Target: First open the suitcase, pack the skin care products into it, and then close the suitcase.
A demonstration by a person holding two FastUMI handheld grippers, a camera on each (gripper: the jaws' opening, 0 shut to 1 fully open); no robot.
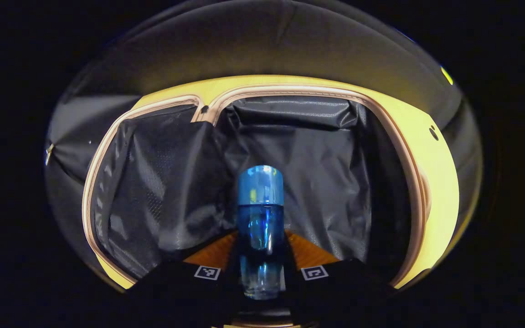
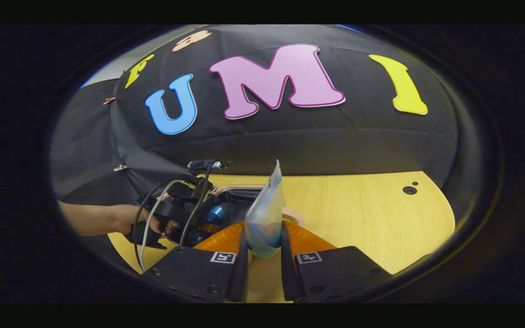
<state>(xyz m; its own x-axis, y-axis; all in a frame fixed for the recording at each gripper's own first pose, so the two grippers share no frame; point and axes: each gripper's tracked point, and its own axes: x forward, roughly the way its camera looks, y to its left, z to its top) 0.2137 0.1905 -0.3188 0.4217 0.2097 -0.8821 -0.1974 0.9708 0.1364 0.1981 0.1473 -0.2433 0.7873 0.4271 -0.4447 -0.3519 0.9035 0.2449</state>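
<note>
In the left gripper view my left gripper (image 1: 261,269) is shut on a clear blue bottle (image 1: 260,228) with a blue cap. It holds the bottle over the open suitcase (image 1: 253,91), whose black lining (image 1: 317,173) lies below and whose zip rim curves around it. In the right gripper view my right gripper (image 2: 262,253) is shut on a flat tube (image 2: 265,214) with a pale, blue-toned body, which stands upright above the wooden table (image 2: 362,214). The left gripper (image 2: 178,205) appears there at the left, held by a hand (image 2: 121,218), with the blue cap (image 2: 217,212) showing over the suitcase.
A mesh divider (image 1: 153,182) covers the left part of the suitcase interior. The table's wood surface (image 1: 431,182) borders the case on the right. Two small dark holes (image 2: 409,189) mark the table at the right. Black cloth wall (image 2: 335,146) stands behind the table.
</note>
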